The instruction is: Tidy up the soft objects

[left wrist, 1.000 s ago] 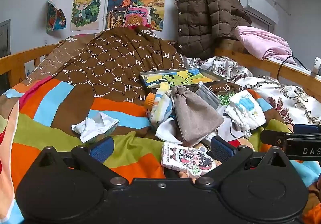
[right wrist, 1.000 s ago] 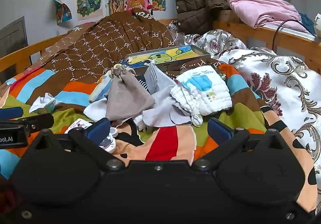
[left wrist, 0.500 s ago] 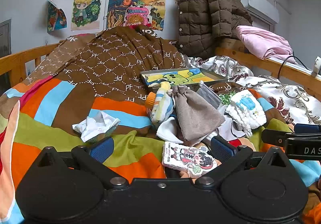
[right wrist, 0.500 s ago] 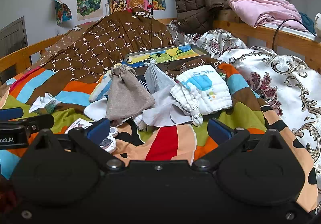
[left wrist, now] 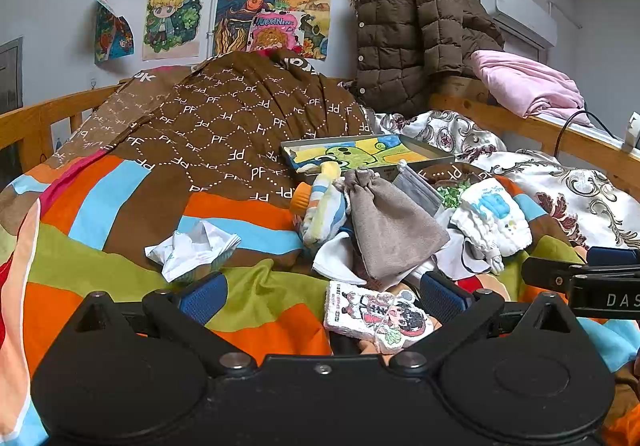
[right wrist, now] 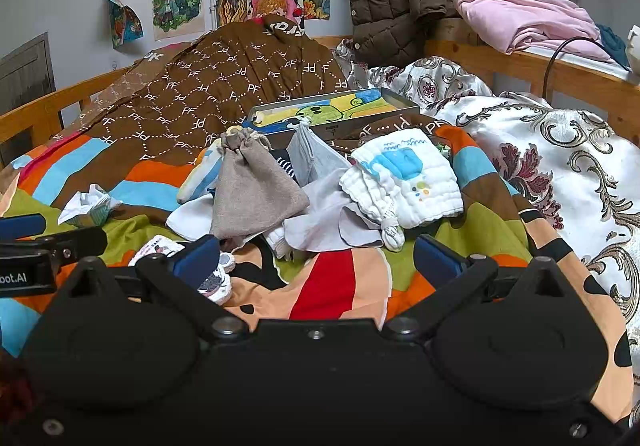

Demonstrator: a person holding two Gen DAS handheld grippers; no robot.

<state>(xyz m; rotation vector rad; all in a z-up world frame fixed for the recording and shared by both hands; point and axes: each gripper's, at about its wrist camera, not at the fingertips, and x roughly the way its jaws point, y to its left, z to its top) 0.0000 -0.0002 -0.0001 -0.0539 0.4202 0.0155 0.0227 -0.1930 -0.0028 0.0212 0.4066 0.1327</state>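
A pile of soft things lies on the striped bedspread (left wrist: 120,270): a grey drawstring pouch (left wrist: 390,226) (right wrist: 252,198), a white folded cloth with a blue print (left wrist: 494,218) (right wrist: 404,182), a striped soft toy with an orange end (left wrist: 320,206), grey fabric pieces (right wrist: 320,222) and a cartoon-printed pad (left wrist: 376,314). A crumpled white tissue (left wrist: 196,250) (right wrist: 86,206) lies to the left. My left gripper (left wrist: 320,294) is open, low over the bedspread, with the printed pad between its fingers. My right gripper (right wrist: 316,258) is open just before the pile.
A shallow box with a colourful picture (left wrist: 360,154) (right wrist: 320,112) lies behind the pile. A brown patterned quilt (left wrist: 224,126) is heaped at the back. A brown jacket (left wrist: 420,34) and pink bedding (left wrist: 528,86) hang on the wooden rail (left wrist: 560,138). A floral quilt (right wrist: 560,150) lies to the right.
Both views have shifted very slightly; the grippers stay open and nothing on the bed has moved.
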